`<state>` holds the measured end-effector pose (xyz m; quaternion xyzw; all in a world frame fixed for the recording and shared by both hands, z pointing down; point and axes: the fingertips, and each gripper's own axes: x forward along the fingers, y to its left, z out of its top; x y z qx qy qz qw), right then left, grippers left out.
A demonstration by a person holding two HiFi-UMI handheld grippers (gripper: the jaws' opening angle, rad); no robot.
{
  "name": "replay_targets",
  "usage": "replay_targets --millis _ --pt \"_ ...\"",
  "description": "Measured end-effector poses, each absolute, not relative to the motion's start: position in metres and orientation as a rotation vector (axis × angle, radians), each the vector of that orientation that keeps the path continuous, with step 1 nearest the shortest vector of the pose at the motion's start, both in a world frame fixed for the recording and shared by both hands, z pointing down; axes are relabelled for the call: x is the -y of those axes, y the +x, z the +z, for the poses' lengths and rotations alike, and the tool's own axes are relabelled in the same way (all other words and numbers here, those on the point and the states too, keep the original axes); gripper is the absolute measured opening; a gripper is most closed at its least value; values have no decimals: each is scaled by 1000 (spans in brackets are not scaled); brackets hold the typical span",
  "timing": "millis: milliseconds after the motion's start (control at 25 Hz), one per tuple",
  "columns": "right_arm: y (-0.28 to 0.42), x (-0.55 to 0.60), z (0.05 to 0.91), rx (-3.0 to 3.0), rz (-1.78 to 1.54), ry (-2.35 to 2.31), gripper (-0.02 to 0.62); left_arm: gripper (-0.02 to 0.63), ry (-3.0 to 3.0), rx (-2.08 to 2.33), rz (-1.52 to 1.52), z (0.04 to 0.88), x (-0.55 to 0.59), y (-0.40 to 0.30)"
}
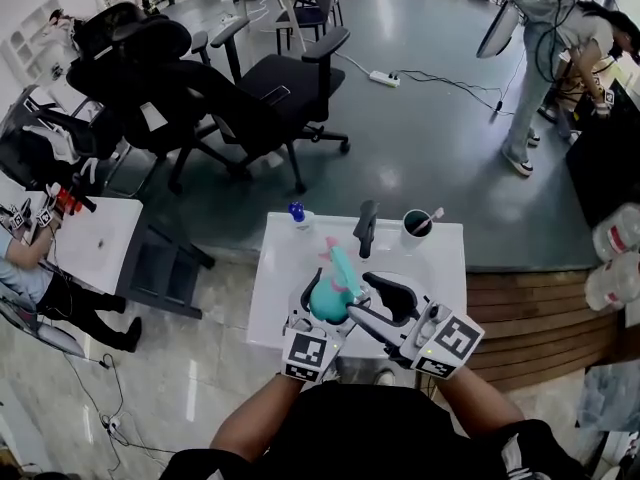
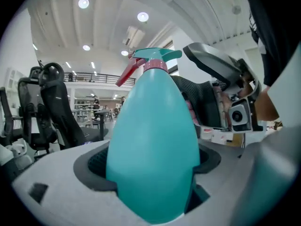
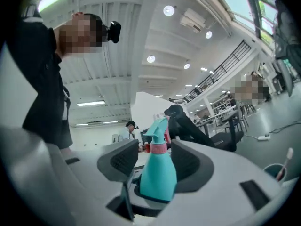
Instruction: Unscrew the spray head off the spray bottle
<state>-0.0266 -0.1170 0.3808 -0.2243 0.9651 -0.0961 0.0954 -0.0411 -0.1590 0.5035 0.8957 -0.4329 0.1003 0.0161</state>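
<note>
Above the small white table (image 1: pixel 445 268), the teal spray bottle (image 1: pixel 328 296) is held by its fat body in the clamped left gripper (image 2: pixel 150 169). Its long axis is kept roughly upright, with the spray head (image 3: pixel 157 128) on top. The right gripper (image 1: pixel 383 303), the nearer one to that head, is seen with its jaws spread wide and empty, the pink collar (image 3: pixel 159 148) framed between them but untouched, so the head is judged to lie straight ahead along the jaws' line. No brand or label can be read on the bottle; only square markers are shown on the gripper cubes.
</note>
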Motion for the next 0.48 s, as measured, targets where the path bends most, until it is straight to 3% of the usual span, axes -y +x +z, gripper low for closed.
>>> replay_targets --millis 360,480 --pt "-38 126 379 -2828 -271 -854 201 465 2769 1480 381 504 159 -36" --pt "-33 127 377 -2822 -236 -909 137 465 2802 1465 374 498 154 -30"
